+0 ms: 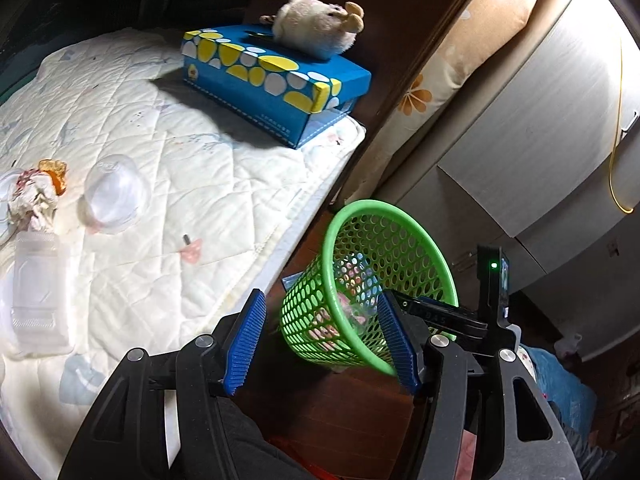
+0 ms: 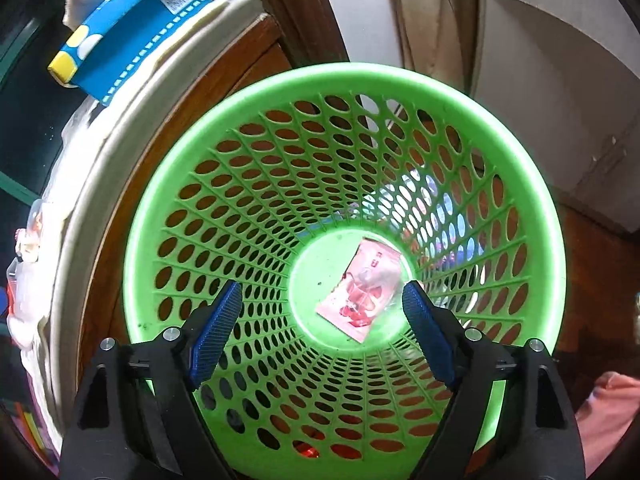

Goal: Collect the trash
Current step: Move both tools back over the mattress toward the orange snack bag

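A green mesh trash basket (image 1: 360, 248) (image 2: 224, 132) stands on the wooden floor beside the bed. A pink wrapper (image 2: 362, 286) lies on its bottom. My right gripper (image 2: 322, 304) is open and empty, pointing down into the basket mouth. My left gripper (image 1: 320, 320) is open and empty, low by the bed edge, next to the basket. On the white quilt (image 1: 180, 152) lie a crumpled tissue with an orange scrap (image 1: 38, 192), a clear plastic cup (image 1: 116, 196) and a clear plastic bottle (image 1: 38, 280).
A blue tissue box (image 1: 276, 80) (image 2: 132, 36) with a plush toy (image 1: 320, 26) on it sits at the bed's far corner. The other gripper's body (image 1: 492, 300) hangs over the basket. White cabinets (image 1: 540, 140) and a yellow cable (image 1: 618, 120) stand to the right.
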Demonstrator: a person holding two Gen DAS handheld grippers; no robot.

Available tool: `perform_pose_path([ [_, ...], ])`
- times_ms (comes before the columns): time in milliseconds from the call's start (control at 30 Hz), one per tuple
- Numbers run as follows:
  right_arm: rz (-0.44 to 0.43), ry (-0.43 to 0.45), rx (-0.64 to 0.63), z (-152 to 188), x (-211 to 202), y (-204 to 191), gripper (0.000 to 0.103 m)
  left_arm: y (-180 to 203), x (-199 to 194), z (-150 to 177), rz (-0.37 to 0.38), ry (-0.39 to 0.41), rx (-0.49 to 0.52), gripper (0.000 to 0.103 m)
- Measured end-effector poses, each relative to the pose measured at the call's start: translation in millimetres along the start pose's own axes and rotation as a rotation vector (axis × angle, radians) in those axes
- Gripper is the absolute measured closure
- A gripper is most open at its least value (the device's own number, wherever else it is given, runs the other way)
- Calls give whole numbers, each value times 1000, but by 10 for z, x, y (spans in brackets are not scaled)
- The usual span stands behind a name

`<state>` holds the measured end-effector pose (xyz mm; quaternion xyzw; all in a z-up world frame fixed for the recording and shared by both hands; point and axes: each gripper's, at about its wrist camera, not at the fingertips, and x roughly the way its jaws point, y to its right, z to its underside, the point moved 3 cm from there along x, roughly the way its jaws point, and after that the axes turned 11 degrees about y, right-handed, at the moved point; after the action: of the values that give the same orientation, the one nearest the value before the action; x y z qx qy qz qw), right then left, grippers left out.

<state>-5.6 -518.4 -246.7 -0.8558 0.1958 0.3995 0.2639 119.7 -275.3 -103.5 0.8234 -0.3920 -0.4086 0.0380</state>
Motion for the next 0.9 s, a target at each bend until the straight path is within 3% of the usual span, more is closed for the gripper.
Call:
perform_pose_path([
  [300,-16,99,-98,38,-529,-314,21,-310,-416,42,-66,64,-13,47],
  [567,-117,183,-189,70,-934,-957,21,-804,-888,101,-190,125,-67,47],
  [900,-243,171,-319,162,-1009,-1880,21,-1638,-1512,126,-363,220,-176,42],
])
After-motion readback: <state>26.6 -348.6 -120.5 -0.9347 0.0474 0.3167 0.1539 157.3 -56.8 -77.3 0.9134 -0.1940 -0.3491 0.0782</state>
